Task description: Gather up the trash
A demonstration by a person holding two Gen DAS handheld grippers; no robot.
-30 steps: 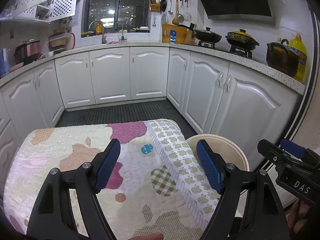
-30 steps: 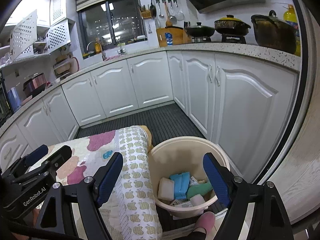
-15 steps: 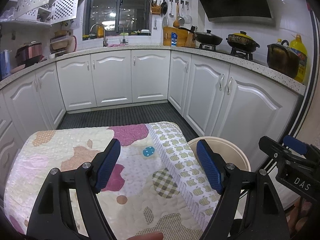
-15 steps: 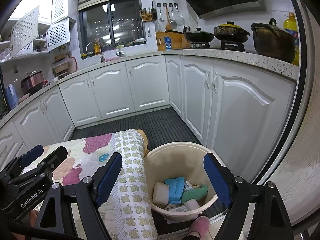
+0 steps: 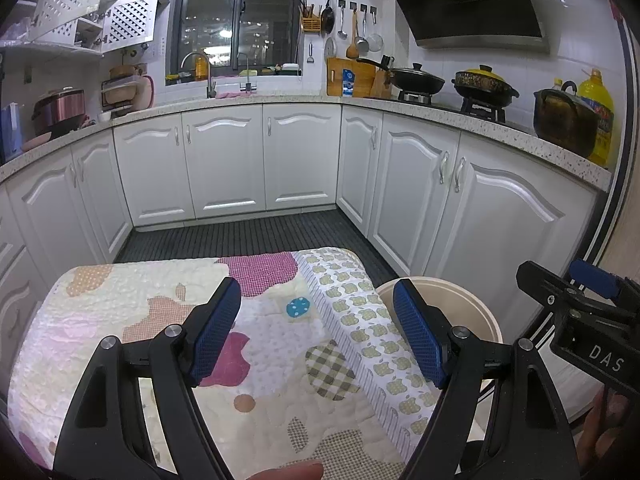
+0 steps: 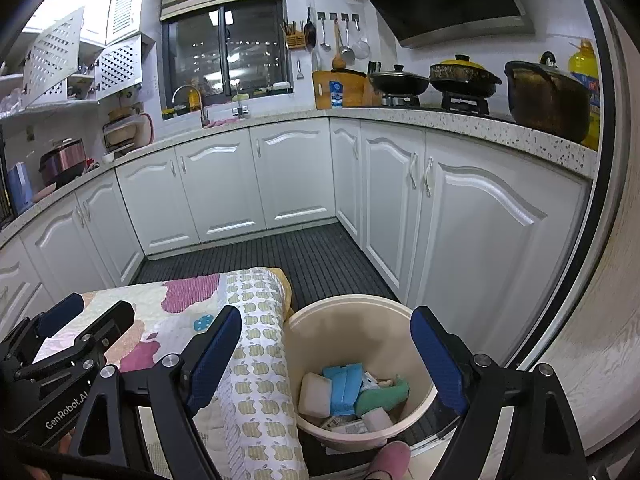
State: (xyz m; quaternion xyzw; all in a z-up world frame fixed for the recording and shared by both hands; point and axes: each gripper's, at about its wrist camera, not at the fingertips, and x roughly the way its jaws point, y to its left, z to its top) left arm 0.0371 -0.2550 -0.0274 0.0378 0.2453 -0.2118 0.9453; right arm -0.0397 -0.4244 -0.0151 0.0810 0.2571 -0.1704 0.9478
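One beige bin (image 6: 416, 364) is parked on the floor right beside the quilt-covered table (image 5: 168, 304), with roughly five scraps (image 6: 344, 388) piled inside. Not much has changed from a second ago. Both the left gripper (image 5: 316, 332) and right gripper (image 6: 326, 364) are held level, spread wide, nothing pinched.

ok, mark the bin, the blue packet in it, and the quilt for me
bin (image 6: 400, 312): right wrist view, bare inner wall at the back.
blue packet (image 6: 344, 388): right wrist view, middle of its top face.
quilt (image 5: 276, 344): left wrist view, flat top between the jaws.
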